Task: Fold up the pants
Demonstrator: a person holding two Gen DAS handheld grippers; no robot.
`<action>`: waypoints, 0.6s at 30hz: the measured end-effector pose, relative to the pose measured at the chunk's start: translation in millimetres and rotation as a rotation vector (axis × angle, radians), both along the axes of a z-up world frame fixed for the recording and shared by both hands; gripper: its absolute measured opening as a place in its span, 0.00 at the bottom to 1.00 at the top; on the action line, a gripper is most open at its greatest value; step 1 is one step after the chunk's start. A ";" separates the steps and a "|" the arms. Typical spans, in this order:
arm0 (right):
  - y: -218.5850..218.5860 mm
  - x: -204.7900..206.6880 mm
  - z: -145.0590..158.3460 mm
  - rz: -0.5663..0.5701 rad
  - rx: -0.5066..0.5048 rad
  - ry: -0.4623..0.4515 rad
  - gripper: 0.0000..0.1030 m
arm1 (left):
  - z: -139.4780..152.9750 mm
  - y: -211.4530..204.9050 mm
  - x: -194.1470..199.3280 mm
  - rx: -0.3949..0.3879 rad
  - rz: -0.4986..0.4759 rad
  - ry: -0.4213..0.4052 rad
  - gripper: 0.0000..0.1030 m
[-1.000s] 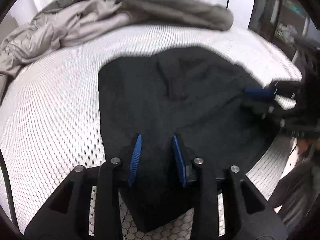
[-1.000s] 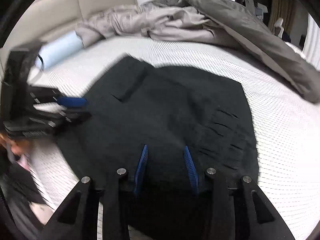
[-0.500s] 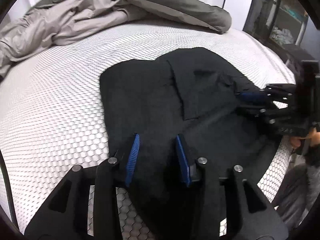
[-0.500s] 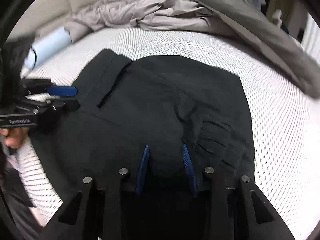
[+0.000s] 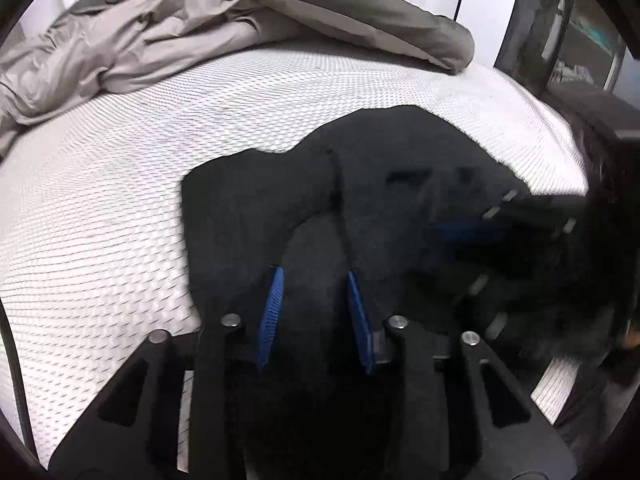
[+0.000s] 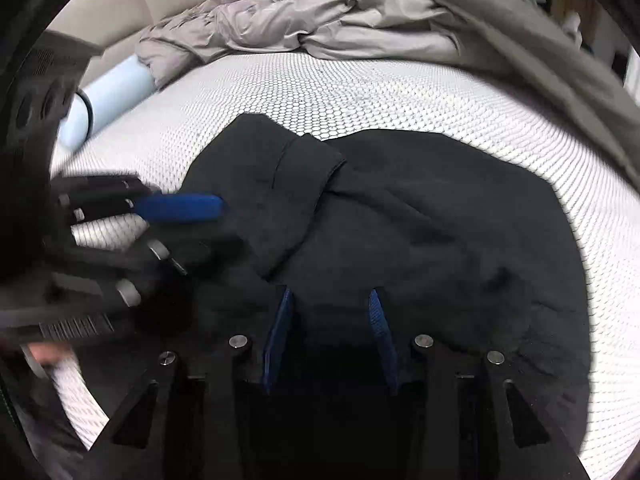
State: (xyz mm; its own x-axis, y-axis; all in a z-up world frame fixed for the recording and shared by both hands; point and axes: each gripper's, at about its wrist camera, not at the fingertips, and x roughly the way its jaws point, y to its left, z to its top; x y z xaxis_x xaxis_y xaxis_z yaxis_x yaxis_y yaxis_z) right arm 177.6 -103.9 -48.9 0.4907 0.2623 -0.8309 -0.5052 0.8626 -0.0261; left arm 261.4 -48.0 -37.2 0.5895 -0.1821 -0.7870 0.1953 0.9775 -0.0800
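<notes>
White honeycomb-textured mattress cover (image 5: 120, 208) fills most of both views; a rumpled grey duvet (image 5: 168, 40) is heaped along its far side, and a pale blue cylinder (image 6: 110, 96) lies at the far left edge in the right wrist view, just beside the duvet.

Black pants (image 5: 360, 208) lie on the mattress cover nearer the cameras, bunched and partly doubled over; in the right wrist view a folded-over flap with a stitched hem sits on top of the broader dark panel, its edge running diagonally toward the gripper.

Left gripper (image 5: 314, 300) points steeply down over the near edge of the pants; its blue pads (image 5: 270, 312) stand partly apart with black cloth filling the gap between them — whether the pads press on that cloth cannot be told, since dark fabric and dark gripper body merge. Its jaws have just closed a little.

Right gripper (image 6: 332, 320) also angles down over the pants; its jaws have just opened slightly, sit partly apart, and black cloth lies between them — again a grip cannot be confirmed. Seen from the left wrist camera it appears as a blurred dark shape at the right, a smear of blue over the cloth; the left gripper shows likewise blurred at the left of the right wrist view, one blue pad reaching over the edge of the pants.
</notes>
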 end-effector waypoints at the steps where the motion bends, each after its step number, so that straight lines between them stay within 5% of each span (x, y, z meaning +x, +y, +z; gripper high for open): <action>1: -11.0 -1.4 3.4 -0.045 -0.063 -0.025 0.38 | 0.9 6.4 -6.7 -0.021 0.003 0.004 0.32; 3: -35.9 -3.4 7.4 -0.107 -0.097 -0.045 0.37 | 3.6 17.8 -16.8 -0.034 0.048 0.015 0.32; 5: -53.7 -3.6 12.9 -0.114 0.009 -0.004 0.36 | 6.9 18.0 -19.7 -0.022 0.066 0.011 0.31; 12: -33.0 -5.7 36.7 -0.071 0.140 -0.017 0.37 | 34.5 11.1 -7.4 -0.054 0.047 -0.065 0.31; 18: -3.6 24.2 -2.1 -0.040 0.007 0.046 0.37 | 4.0 2.6 24.8 -0.047 0.030 0.010 0.30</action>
